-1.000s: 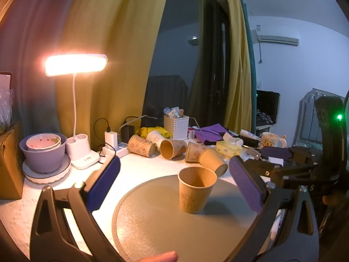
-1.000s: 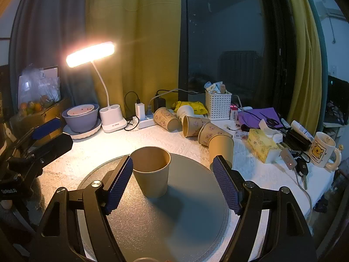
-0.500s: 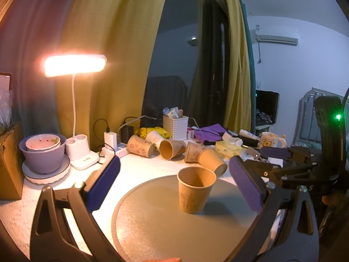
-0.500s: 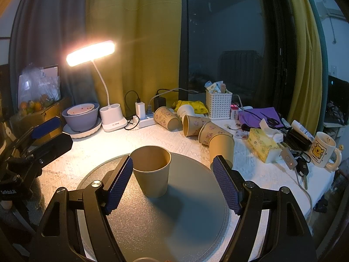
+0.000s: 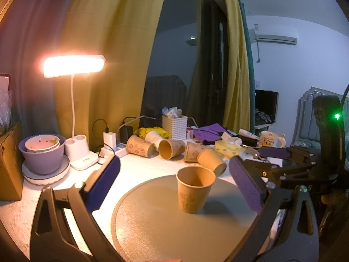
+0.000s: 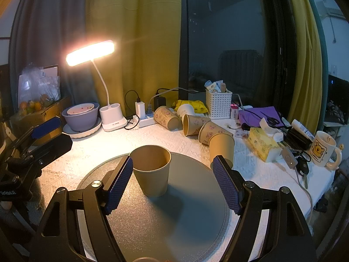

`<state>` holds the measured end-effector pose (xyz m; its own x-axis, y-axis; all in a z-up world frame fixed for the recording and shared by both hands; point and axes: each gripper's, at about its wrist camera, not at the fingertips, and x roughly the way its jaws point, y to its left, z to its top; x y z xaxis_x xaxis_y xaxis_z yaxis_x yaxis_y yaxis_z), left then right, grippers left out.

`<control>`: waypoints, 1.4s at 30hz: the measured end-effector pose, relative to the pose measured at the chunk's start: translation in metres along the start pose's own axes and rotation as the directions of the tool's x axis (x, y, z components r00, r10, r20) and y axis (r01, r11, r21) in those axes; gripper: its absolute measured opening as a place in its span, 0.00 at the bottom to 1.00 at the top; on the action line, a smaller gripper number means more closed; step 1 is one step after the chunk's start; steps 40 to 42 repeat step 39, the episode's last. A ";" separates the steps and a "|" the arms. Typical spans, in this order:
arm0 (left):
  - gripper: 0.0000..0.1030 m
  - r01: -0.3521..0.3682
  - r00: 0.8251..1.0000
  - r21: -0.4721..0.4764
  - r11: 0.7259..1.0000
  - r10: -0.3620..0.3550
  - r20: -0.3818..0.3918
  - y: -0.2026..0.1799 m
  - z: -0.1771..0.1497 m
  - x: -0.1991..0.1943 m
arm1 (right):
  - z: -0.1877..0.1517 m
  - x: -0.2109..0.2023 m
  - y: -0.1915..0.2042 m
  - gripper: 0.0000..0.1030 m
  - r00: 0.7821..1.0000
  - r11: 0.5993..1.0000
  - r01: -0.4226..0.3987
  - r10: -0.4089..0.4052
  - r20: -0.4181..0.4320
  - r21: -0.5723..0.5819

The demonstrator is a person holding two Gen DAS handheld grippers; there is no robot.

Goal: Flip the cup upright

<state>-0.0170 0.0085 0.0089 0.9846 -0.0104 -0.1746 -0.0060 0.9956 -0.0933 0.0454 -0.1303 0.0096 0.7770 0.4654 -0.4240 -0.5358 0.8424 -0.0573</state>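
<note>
A brown paper cup [image 5: 194, 188] stands upright, mouth up, on a round grey mat [image 5: 165, 224]. It also shows in the right wrist view [image 6: 151, 171] on the mat [image 6: 174, 222]. My left gripper [image 5: 174, 185] is open and empty, with the cup ahead between its blue pads and apart from them. My right gripper [image 6: 172, 183] is open and empty; its left pad is close beside the cup. Each gripper shows at the edge of the other's view.
Several paper cups [image 6: 196, 126] lie on their sides behind the mat. A lit desk lamp [image 6: 109, 109], a purple bowl [image 6: 80, 120], a white basket [image 6: 218, 103], a tissue box [image 6: 262, 146], keys and a mug [image 6: 324, 150] stand around the table.
The left wrist view has drifted very slightly; the cup and both grippers stay as they were.
</note>
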 end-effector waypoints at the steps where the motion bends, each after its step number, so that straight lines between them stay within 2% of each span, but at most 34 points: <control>1: 0.98 0.000 1.000 0.000 1.000 0.000 0.000 0.000 0.000 0.000 | 0.000 0.000 0.000 0.76 1.000 1.000 0.000 0.000 0.001 0.001; 42: 0.98 0.017 1.000 0.018 1.000 -0.017 0.022 -0.002 0.002 -0.003 | 0.000 0.000 -0.001 0.76 1.000 1.000 -0.002 0.002 0.000 -0.001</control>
